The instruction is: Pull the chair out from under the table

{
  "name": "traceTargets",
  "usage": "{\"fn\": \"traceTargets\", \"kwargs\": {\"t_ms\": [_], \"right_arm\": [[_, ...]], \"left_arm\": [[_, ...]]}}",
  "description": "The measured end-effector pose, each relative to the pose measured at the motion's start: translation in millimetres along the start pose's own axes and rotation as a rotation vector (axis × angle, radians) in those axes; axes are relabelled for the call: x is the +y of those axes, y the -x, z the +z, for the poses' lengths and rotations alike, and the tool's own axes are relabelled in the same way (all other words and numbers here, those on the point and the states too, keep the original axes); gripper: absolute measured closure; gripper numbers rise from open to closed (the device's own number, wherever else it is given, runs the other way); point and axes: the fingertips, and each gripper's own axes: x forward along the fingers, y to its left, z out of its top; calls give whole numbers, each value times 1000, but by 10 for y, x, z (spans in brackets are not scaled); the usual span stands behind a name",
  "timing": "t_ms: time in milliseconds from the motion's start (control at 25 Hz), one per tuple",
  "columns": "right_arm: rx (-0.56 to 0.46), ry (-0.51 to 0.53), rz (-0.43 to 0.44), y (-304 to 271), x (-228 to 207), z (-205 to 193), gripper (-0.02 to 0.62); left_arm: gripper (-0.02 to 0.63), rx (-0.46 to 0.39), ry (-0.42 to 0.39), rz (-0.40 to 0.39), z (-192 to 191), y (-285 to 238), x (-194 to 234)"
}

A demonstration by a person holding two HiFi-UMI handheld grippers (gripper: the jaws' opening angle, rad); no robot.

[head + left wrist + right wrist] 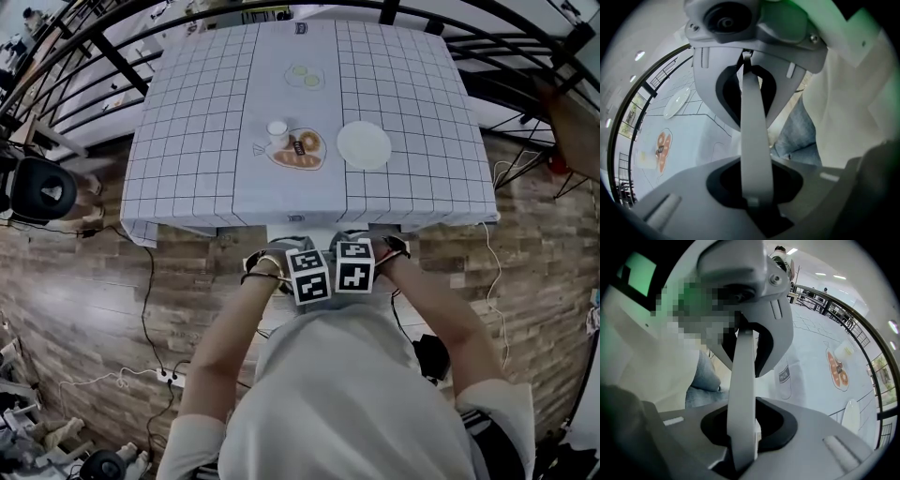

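The table (197,141) wears a white checked cloth, and the chair is tucked under its near edge. Only a pale strip of the chair (298,232) shows there, just beyond my hands. My left gripper (309,274) and right gripper (354,264) sit side by side over it, pointing steeply down. In the left gripper view a thin pale grey chair back (757,159) runs edge-on between the jaws of the left gripper (754,140), which press on it. The right gripper (743,385) is shut the same way on the chair back (743,432).
A white plate (364,145), a small cup (277,131) and printed food pictures lie on the cloth. Black railings curve around the far side. Cables and a power strip (173,378) lie on the brick-pattern floor; a black round device (42,190) stands at left.
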Motion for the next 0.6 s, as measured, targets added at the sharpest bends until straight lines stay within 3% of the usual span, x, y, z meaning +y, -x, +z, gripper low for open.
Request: {"fn": "traceTargets", "kwargs": {"t_ms": [600], "right_arm": [[-1, -18, 2, -5, 32, 11, 523]], "left_arm": [[526, -14, -13, -6, -4, 12, -20]]}}
